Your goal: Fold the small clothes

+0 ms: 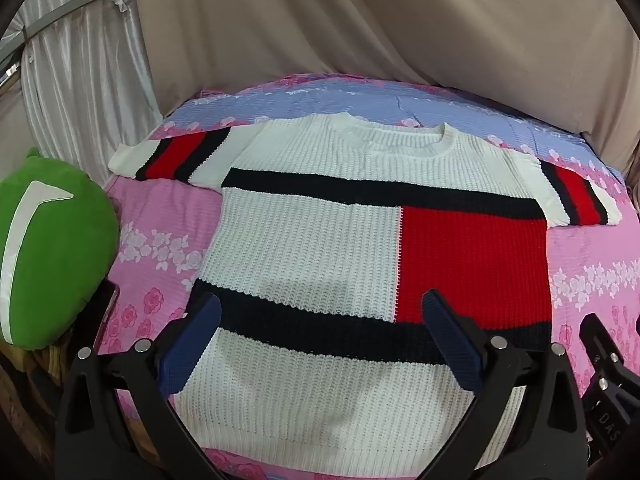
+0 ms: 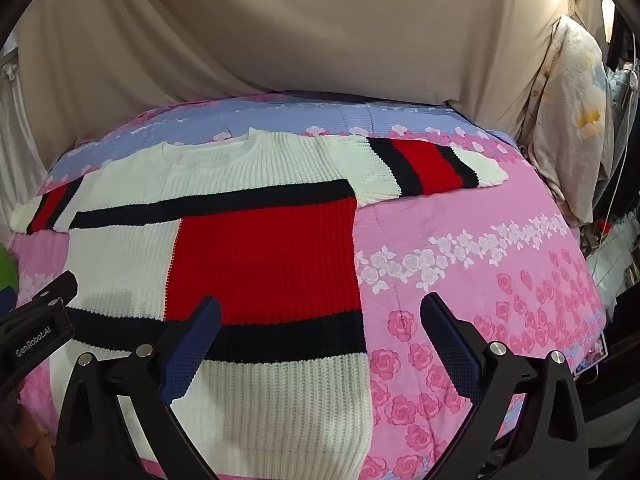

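Nearest the lens in the left wrist view, the left gripper [image 1: 322,304] is seen with its two blue-padded fingers [image 1: 192,344] spread wide and nothing caught between them; they are held above the lower part of the sweater [image 1: 304,248], over its lower black band. No contact with the knit can be made out.

In the right wrist view, the right gripper [image 2: 320,308] is likewise held with its jaws fully apart and empty. Its left finger [image 2: 192,344] is seen over the sweater's [image 2: 256,248] lower right corner, while the other finger is seen over the bare pink bedspread [image 2: 480,264] just beside the garment's side edge.

The sweater is laid flat, front up, on the flowered pink and blue bedspread [image 1: 160,248], with the neckline turned away from the cameras and both short sleeves spread outward. It is knitted in white, with a red block on one side, black bands across chest and waist, and red and black stripes on the sleeves. No part of it is folded.

A green cushion [image 1: 52,248] with a white stripe is seen at the left edge of the bed, apart from the sweater. Beige drapery [image 1: 360,32] is hung behind the bed, and a pale patterned pillow [image 2: 576,120] is propped at the right.
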The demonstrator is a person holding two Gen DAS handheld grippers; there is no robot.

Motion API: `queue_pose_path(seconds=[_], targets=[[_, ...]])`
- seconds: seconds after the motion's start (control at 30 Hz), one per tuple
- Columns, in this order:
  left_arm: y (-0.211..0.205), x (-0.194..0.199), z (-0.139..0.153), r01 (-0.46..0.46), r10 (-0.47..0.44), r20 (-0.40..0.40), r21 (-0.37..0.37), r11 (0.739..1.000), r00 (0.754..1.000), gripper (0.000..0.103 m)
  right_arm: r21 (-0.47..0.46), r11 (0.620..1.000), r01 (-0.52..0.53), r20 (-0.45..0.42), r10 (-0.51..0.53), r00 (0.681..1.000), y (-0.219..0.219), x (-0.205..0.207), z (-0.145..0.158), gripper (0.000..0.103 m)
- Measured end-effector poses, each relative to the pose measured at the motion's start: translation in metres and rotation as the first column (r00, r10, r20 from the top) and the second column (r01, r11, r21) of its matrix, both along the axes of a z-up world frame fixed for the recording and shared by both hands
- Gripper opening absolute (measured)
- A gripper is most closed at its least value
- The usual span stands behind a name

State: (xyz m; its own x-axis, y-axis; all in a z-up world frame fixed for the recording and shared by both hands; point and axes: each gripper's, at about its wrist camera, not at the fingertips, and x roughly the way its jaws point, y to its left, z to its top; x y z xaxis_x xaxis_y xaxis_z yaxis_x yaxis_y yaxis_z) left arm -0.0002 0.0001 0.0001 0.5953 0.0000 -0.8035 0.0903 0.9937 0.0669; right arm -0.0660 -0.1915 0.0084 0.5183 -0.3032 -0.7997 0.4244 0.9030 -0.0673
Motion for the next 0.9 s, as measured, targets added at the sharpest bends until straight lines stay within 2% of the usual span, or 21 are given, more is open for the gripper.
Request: queue_pose_path(seconds=[0.13,0.17,0.9], targets=[[-0.004,0.0,0.0,0.01,-0.01,-0.004,0.03,0.999,1.0,0.098,0.003,1.0,0.009,0.0,-0.009,1.0,0.0,0.0,0.0,0.098],[-0.001,0.002,-0.001,0.015,-0.015,-0.015,0.014,1.0,1.0,0.098,0.004,1.0,0.013,0.003,-0.013,1.0,0.0,0.0,0.0,0.098],[-0.017,-0.005,-0.003,0.035,-0.035,-0.007,0.063,0.997,0.999,0.098,-0.001,1.0,-0.004,-0.008,0.004,1.0,0.004,-0.002,-0.007,0.098]])
